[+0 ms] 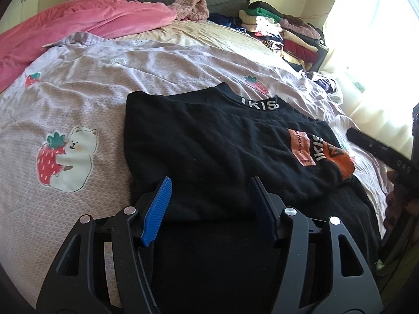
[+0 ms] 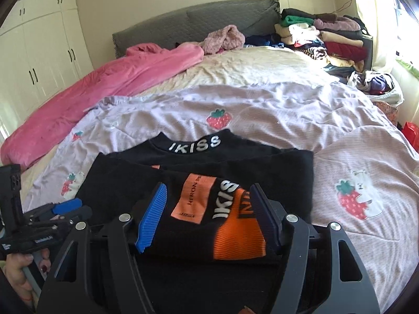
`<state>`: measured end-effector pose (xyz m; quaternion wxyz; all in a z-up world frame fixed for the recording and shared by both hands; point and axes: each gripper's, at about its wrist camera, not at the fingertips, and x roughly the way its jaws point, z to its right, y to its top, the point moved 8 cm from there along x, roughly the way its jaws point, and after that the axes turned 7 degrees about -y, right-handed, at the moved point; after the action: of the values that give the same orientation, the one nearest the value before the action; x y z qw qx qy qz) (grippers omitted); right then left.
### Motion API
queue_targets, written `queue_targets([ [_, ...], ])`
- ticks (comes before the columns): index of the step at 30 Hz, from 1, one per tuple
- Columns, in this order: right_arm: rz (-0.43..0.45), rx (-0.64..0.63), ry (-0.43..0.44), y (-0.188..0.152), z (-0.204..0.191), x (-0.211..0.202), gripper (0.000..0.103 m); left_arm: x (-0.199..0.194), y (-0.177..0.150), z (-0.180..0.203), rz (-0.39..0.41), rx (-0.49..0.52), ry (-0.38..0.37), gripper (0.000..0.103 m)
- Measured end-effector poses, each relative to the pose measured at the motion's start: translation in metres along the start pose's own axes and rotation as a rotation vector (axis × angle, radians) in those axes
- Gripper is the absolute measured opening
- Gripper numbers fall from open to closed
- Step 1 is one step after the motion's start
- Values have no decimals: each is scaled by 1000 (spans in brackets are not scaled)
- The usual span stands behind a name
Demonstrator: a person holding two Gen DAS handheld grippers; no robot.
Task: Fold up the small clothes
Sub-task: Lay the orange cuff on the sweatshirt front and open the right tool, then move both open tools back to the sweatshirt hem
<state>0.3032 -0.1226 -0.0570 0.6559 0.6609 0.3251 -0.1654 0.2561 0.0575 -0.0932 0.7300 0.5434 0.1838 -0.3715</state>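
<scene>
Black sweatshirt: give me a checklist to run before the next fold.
1. Left gripper fingers apart, nothing pinched: ok.
2. Right gripper fingers apart around the orange cuff, not pressing: ok.
3. Black sweatshirt lies on the strawberry quilt, collar away from the grippers: ok.
4. Both sleeves folded in: right one ok, left cannot tell.
5. Fabric flat and unwrinkled: cannot tell.

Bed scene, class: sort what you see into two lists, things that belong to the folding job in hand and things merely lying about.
Belongs to the job:
- black top, partly folded
- left tongs, open over it
- right tongs, open around its orange sleeve cuff

Just lying about:
- pink blanket
- strawberry bedcover
- pile of clothes
- wardrobe
</scene>
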Motion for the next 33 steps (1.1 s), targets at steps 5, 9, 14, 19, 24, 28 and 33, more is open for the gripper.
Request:
queue_targets([
  [5,-102,-27,16,-23,-15,26,66,0,0,-2,-9,-13,-6,54],
  [9,-206,-23,-42,-50,-9,49,66,-1,0,-1,-14,-11,-8,55],
  [14,-198,-37,-50,-54,-11,49,66,-1,-1,-1,-17,-15,-10,57],
  [19,-195,-19,-46,-55,-8,44,67,-3,-2,1,-19,-4,-4,58],
  [24,-193,7,-48,-53,-4,37,71,-5,-2,2,-17,6,6,63],
  [28,-189,24,-51,-51,-1,25,74,-13,-1,2,-13,-3,8,68],
  [33,-170,20,-103,-46,6,14,79,-30,1,1,17,-8,34,82],
])
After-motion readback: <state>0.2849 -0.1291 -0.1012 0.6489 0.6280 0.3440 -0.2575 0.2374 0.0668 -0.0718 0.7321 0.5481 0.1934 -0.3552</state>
